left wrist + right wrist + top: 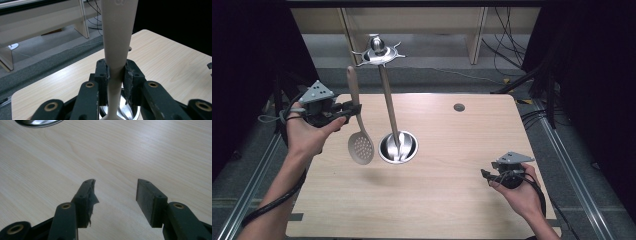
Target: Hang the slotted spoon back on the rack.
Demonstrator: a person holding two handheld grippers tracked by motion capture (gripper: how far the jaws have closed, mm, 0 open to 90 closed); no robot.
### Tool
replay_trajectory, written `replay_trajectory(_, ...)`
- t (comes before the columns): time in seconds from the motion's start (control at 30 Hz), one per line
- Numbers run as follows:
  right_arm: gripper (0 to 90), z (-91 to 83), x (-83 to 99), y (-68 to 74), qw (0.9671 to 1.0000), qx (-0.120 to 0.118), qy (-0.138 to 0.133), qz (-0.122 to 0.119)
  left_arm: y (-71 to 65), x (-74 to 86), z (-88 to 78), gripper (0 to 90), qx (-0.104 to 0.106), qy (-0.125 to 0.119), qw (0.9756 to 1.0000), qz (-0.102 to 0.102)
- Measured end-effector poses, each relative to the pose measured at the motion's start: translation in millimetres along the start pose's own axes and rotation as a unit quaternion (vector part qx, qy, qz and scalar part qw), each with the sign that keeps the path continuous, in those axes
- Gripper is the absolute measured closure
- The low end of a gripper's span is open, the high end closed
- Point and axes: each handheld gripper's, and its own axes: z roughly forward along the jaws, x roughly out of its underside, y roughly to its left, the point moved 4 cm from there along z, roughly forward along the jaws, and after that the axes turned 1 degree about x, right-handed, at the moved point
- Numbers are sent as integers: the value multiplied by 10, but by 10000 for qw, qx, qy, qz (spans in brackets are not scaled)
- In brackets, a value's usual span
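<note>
Right gripper (486, 174): nearest the person, at the near right of the table, held low over the wood in the right hand (522, 192). In the right gripper view its jaws stand wide apart with bare tabletop between them; nothing is held. The pad on one jaw looks torn at its edge.
Table (452, 200): light wood grain, with a small dark round hole (459, 107) toward the far side.
Slotted spoon (359, 125): pale, beige; raised clear of the table at the left, roughly upright, perforated round head down and handle end up. Its shadow falls on the wood below the head.
Left gripper (353, 110): held up at the left edge in the left hand (309, 135), jaws closed on the spoon's handle partway along. In the left gripper view the handle (117, 50) runs up between the two pads, which press it from both sides.
Utensil stand (397, 147): shiny round metal base sitting on the table near the middle, just beside the spoon's head but apart from it. A thin pole rises from it to a star-shaped top with hooks (378, 52).
Beyond the table: grey floor, pale wooden furniture legs, loose black cables at the far right.
</note>
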Motion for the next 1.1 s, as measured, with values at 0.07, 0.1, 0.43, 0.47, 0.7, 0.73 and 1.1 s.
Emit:
replay_trajectory(0.07,495,1,1,-1,10000,3,1,3,0,-13,-6,742,5,6,10000,9)
replay_trajectory(0.1,495,1,0,-2,10000,4,-3,0,0,-18,-4,741,30,-7,10000,6)
replay_trajectory(0.43,495,6,-4,-6,10000,9,-39,-20,-10,-61,-5,741,75,121,9998,-103)
replay_trajectory(0.47,495,7,-6,-7,10000,6,-53,-23,7,-77,12,741,127,61,9999,26)
replay_trajectory(0.7,495,2,-6,-11,10000,14,-60,-2,19,-94,30,741,209,86,9997,-2)
replay_trajectory(0.73,495,2,-5,-11,10000,15,-59,-4,21,-96,30,741,197,93,9998,-18)
replay_trajectory(1.1,494,7,-5,-9,10000,17,-54,-26,45,-121,51,741,266,159,9995,17)
